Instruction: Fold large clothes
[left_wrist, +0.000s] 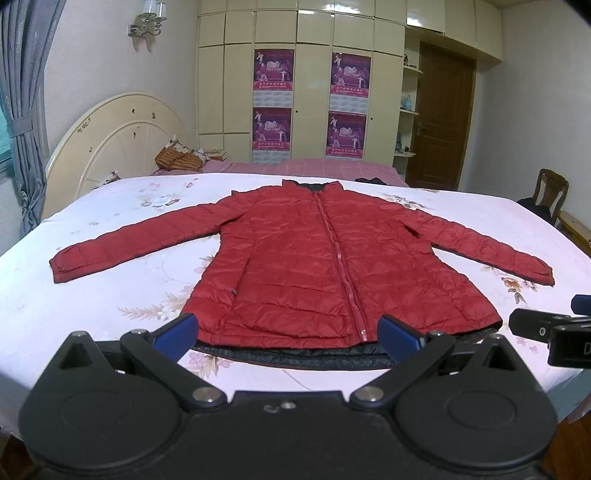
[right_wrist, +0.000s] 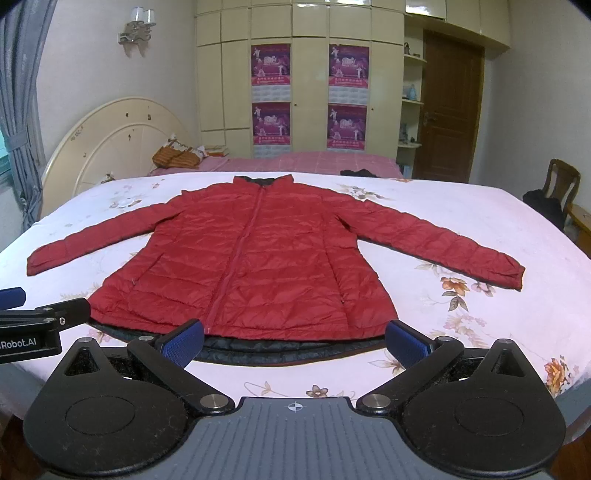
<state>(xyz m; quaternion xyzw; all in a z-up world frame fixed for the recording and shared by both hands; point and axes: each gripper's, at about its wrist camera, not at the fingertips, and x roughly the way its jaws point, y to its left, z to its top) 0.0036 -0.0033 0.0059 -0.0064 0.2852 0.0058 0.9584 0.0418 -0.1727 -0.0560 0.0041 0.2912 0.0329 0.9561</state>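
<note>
A red quilted jacket (left_wrist: 317, 266) lies flat, front up and zipped, on a bed with a floral sheet (left_wrist: 110, 295). Both sleeves are spread out to the sides; its dark lining shows along the near hem. It also shows in the right wrist view (right_wrist: 258, 266). My left gripper (left_wrist: 288, 332) is open and empty, just in front of the hem. My right gripper (right_wrist: 295, 339) is open and empty, also just before the hem. Each gripper appears at the edge of the other's view: the right one (left_wrist: 546, 328), the left one (right_wrist: 44, 321).
A cream headboard (left_wrist: 110, 147) stands at the left. A second bed with a pink cover (left_wrist: 314, 168) lies behind, with cushions (left_wrist: 181, 158). A wardrobe with posters (left_wrist: 295, 92), a brown door (left_wrist: 439, 118) and a chair (left_wrist: 550, 195) stand beyond.
</note>
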